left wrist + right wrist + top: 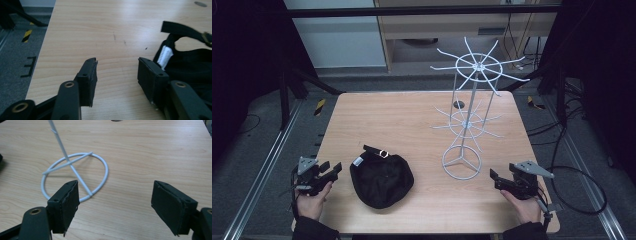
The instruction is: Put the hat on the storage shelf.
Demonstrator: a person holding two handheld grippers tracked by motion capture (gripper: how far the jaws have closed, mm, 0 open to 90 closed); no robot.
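Note:
A black cap [382, 179] with a buckled strap and a white label lies on the wooden table [402, 120] near its front left. A white wire rack [468, 120] with two tiers of spokes stands on a ring base [461, 162] at the right. My left gripper [334, 169] rests at the table's front left edge, open, just left of the cap. In the left gripper view the cap [190, 65] lies beside the right jaw. My right gripper [494, 179] sits open at the front right, near the ring base [75, 173].
A small dark round spot [459, 104] marks the table behind the rack. Metal rails run along the floor on both sides. Cables [582, 190] lie on the floor to the right. A yellow-black striped marker [319, 106] lies past the left edge.

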